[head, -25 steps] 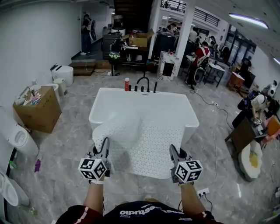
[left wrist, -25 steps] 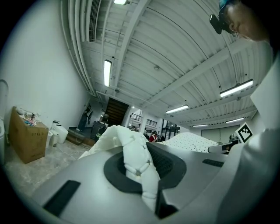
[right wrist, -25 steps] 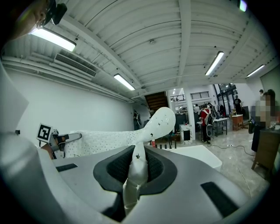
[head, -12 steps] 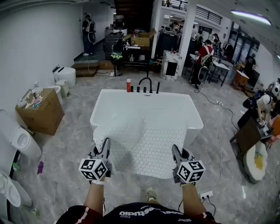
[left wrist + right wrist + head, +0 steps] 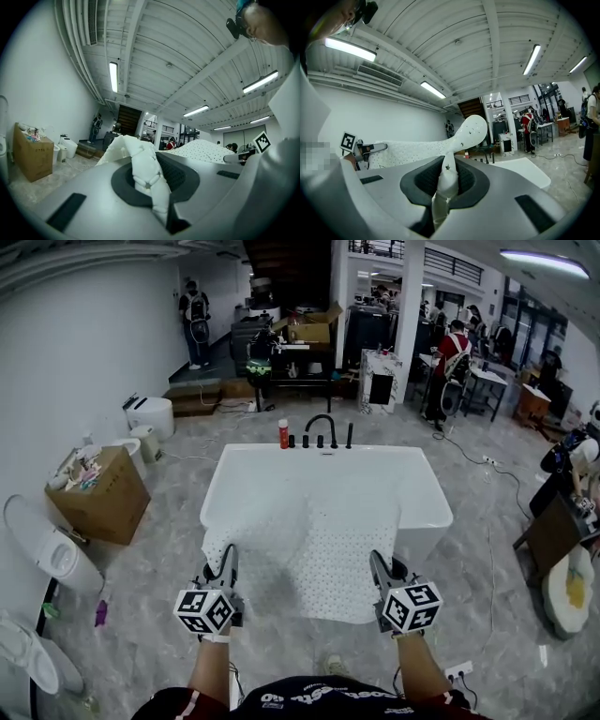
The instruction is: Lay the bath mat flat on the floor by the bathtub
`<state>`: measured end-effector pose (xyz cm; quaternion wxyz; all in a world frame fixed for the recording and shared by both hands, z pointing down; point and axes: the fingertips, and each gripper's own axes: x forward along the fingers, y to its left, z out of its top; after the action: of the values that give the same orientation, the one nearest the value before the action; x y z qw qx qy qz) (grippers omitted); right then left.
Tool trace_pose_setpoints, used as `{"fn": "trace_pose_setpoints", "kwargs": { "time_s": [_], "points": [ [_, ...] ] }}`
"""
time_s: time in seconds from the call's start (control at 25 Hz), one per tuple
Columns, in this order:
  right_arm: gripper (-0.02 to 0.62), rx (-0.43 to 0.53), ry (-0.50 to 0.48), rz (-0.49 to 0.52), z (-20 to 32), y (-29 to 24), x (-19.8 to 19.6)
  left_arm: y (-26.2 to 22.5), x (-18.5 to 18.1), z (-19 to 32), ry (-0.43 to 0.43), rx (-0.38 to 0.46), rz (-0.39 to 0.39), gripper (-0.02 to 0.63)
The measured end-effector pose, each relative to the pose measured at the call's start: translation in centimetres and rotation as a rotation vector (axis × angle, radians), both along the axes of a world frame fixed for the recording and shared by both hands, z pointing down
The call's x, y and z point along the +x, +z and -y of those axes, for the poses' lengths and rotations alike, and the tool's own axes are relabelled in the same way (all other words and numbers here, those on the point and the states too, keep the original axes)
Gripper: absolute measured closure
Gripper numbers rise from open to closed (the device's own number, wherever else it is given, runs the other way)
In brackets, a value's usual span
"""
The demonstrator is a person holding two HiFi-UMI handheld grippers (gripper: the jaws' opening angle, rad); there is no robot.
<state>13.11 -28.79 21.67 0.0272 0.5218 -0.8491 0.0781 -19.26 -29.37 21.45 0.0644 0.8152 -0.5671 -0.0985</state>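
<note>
**A:** so where's the bath mat (image 5: 314,554) at?

**B:** Held up off the floor (image 5: 141,615), with its far end draped over the bathtub (image 5: 433,507) near edge. The left gripper (image 5: 229,559) and right gripper (image 5: 377,564) are each clamped on a near corner. It looks light, floppy and rubbery, so I'd say the corners are the spot to hold.
</note>
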Motion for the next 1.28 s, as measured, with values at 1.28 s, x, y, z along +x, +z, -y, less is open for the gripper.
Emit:
{"fn": "trace_pose_setpoints", "kwargs": {
  "time_s": [1.28],
  "points": [
    [0.548, -0.228, 0.016, -0.041, 9.4, 15.4, 7.0, 12.8, 6.9, 9.3, 0.007, -0.174, 0.159, 0.575]
  ]
}}
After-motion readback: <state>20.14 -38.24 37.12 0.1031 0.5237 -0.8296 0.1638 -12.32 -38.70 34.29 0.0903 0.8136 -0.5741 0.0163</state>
